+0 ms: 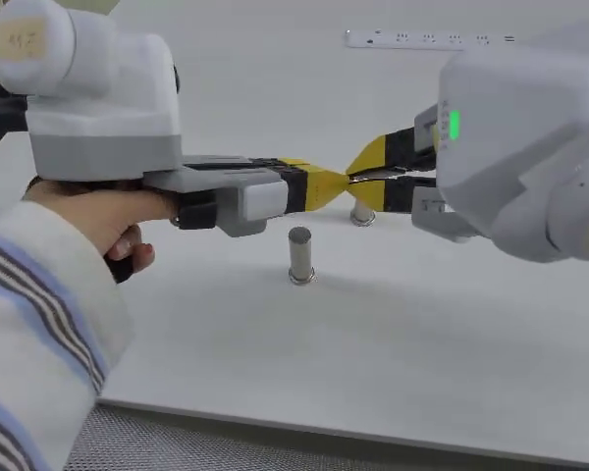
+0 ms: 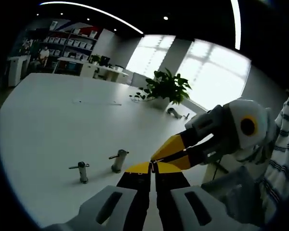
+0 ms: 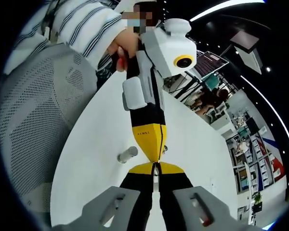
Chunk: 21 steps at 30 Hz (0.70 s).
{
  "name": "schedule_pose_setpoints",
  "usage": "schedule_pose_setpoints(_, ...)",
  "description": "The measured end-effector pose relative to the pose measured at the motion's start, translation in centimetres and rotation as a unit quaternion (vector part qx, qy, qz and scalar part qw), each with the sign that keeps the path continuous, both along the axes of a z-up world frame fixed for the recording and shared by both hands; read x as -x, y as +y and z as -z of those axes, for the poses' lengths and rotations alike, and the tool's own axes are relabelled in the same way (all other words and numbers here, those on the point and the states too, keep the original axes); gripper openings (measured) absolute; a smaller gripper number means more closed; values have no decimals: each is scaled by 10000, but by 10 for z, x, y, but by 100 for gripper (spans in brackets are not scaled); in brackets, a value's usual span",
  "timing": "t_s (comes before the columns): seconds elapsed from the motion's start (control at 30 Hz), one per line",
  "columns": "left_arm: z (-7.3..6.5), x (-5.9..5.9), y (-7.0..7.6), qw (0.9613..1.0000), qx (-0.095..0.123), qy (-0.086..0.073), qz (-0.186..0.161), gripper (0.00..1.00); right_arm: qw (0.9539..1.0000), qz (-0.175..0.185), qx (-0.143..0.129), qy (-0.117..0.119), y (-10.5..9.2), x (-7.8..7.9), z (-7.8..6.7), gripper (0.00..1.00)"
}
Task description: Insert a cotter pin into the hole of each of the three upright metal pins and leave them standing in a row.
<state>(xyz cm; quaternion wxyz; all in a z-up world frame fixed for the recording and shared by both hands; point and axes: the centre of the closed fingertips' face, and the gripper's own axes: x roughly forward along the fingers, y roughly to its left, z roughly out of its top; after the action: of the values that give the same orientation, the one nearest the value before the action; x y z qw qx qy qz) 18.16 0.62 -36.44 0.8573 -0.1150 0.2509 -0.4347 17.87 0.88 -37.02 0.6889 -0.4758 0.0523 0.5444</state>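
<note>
Left tool point(image 1: 340, 183) and right tool point(image 1: 358, 179) are held tip to tip above the counter point(image 1: 422, 334), jaws together, seemingly both clamped on one cotter pin point(image 3: 156, 169), likely for regripping. A bare pin point(image 1: 300, 255) is seen upright nearby, two pinned pins point(image 2: 82, 172) farther off.

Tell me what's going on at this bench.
A person holds a gripper in each hand over a white table. The left gripper and the right gripper are both shut and meet tip to tip above it, perhaps passing something thin, too small to make out. The first metal pin stands with a cotter pin through it, and so does the second metal pin. The third metal pin stands nearer the person with no cotter pin visible.
</note>
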Motion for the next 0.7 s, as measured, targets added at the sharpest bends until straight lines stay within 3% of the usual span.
schedule_pose_setpoints(0.23, -2, 5, 3, 9999, -103, -80, 30, 0, 9999, 84, -80, -19, 0, -3, 3, 3)
schedule_pose_setpoints(0.3, -3, 7, 4, 9993, -282, -240, 80, 0, 9999, 133, -101, 0, -2, -5, 3, 9)
schedule_pose_setpoints(0.37, -5, 8, 4, 9983, -411, -377, 137, 0, 9993, 207, -199, 230, -5, -6, 5, 14)
schedule_pose_setpoints(0.5, -4, 12, 6, 9941, -723, -703, 393, 0, 9966, 266, -339, 704, -7, -2, 8, 11)
schedule_pose_setpoints(0.53, -4, 15, 6, 9917, -826, -841, 506, 0, 9945, 272, -412, 920, -7, -1, 10, 11)
schedule_pose_setpoints(0.6, -8, 14, 6, 9900, -788, -1001, 602, 0, 9894, 282, -571, 1304, -7, 3, 11, 11)
schedule_pose_setpoints(0.7, -12, 17, 3, 9825, -925, -1380, 843, 0, 9841, 246, -664, 1628, -7, 7, 11, 10)
